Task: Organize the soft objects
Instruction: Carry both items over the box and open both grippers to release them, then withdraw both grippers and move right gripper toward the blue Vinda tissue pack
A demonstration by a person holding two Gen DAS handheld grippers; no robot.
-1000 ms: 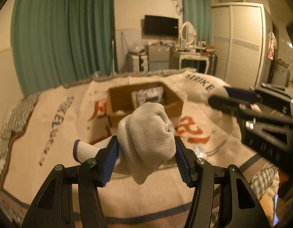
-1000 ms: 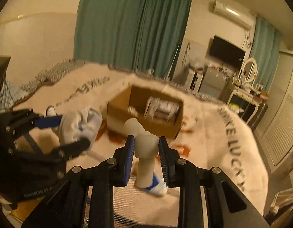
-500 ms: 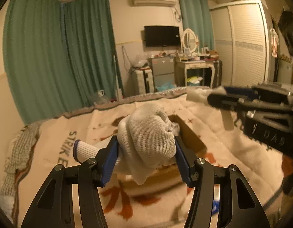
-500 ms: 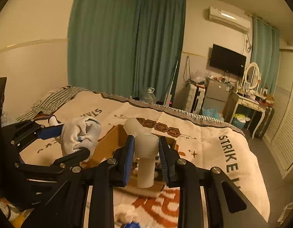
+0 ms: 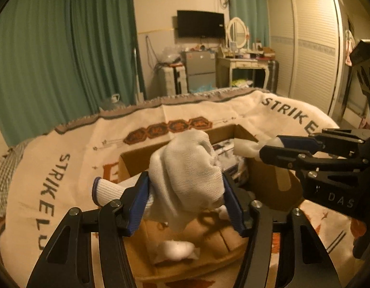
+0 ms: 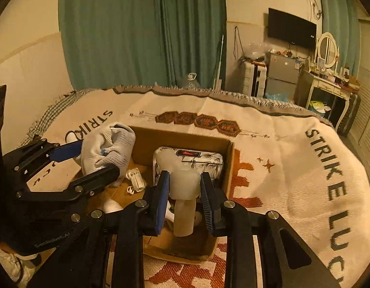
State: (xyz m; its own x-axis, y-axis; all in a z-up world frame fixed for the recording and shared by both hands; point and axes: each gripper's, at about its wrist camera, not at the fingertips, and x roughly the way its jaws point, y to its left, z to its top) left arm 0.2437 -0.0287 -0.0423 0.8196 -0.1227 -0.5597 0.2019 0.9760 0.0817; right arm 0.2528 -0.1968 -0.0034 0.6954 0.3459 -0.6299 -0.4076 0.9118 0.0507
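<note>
left tongs (image 5: 185,192): pinched a bunched white knit glove (image 5: 187,168) between blue pads; glove cuff with blue rim stuck out to the left side; held above the near-left part of the box
right tongs (image 6: 185,199): pinched a pale rolled sock (image 6: 185,192), folded end up between the pads, tail hanging down into the box; in the left wrist view the same tongs (image 5: 269,148) came in from the right with the sock tip (image 5: 245,147) poking out over the box's right wall
cardboard box (image 6: 185,139): open top, sat on the bed blanket near its middle, long side facing the far edge of the bed
inside box: patterned flat pouch (image 6: 199,159) against the far-right corner; small white bits (image 6: 135,180) on the floor of the box near the left side; white wad (image 5: 177,249) lying on the box's near flap
blanket (image 6: 293,148): cream, dark "STRIKE LUCK" lettering round the edge, orange motifs, covered the bed
room behind: green curtains (image 6: 141,31), wall TV (image 6: 291,27), dressing table with oval mirror (image 6: 327,50) past the far edge of the bed
tongs relation: side by side over the box, not touching
</note>
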